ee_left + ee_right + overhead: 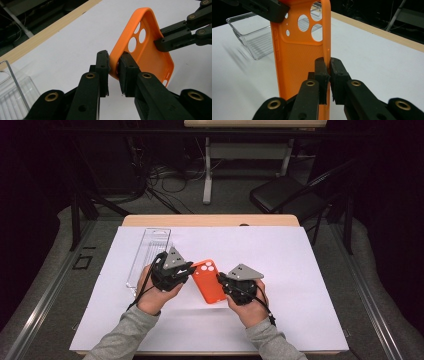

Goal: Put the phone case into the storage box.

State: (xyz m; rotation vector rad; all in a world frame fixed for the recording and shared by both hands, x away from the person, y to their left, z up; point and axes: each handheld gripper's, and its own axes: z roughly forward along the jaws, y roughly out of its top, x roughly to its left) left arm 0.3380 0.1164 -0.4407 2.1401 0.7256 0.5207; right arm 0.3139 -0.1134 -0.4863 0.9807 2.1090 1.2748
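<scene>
An orange phone case [209,282] with three round camera holes is held between both grippers over the white sheet. My left gripper [191,270] is shut on the case's rim at the corner near the camera holes; in the left gripper view the pads pinch that rim [113,68] of the case [150,55]. My right gripper [221,279] is shut on the opposite long side. In the right gripper view its pads clamp the thin side wall [329,68] of the case [297,62], whose open inside faces the camera.
A clear plastic tray [150,252] lies on the white sheet [300,270] just left of the left hand. The wooden table edge [210,220] runs along the far side. A black chair [285,195] stands beyond the table.
</scene>
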